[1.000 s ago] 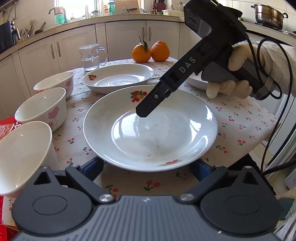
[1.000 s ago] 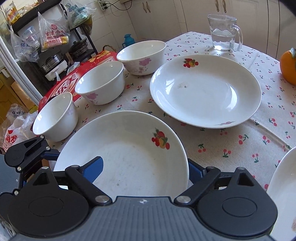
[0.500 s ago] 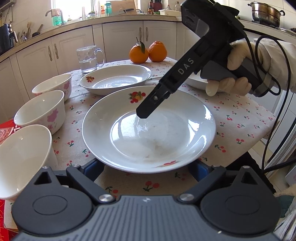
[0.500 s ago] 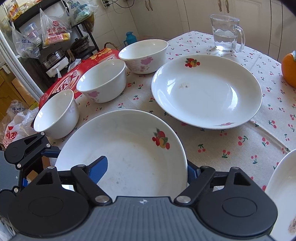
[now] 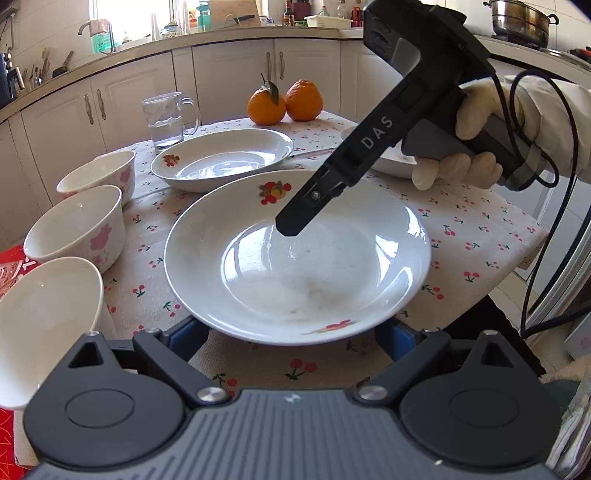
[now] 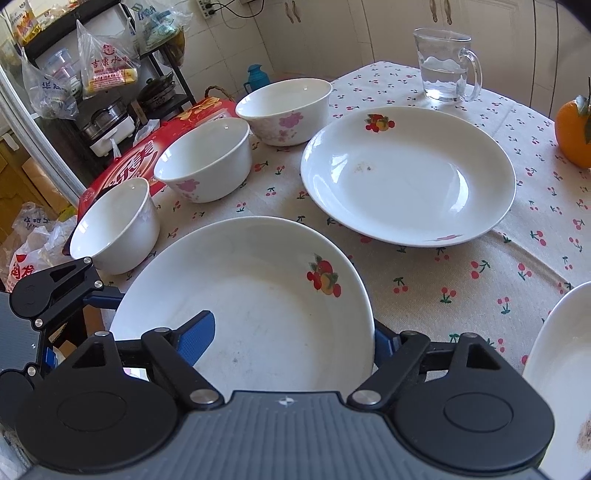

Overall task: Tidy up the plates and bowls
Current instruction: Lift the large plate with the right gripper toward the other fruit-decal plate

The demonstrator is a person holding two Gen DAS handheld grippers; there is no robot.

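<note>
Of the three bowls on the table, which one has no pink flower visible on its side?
It is the bowl nearest the left gripper, at the table edge; it looks plain white. The middle bowl and the far bowl each show a pink flower print.

you get bright daylight from the window (image 5: 122, 22). it makes shiny glare on the near plate (image 5: 295, 258). edges bend like a fishbowl, and all looks sharp.

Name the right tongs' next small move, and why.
Probably close the right tongs onto the rim of the near plate: they have just been closing, the rim sits between them, one finger inside the plate, one outside, pads not yet pressing.
</note>
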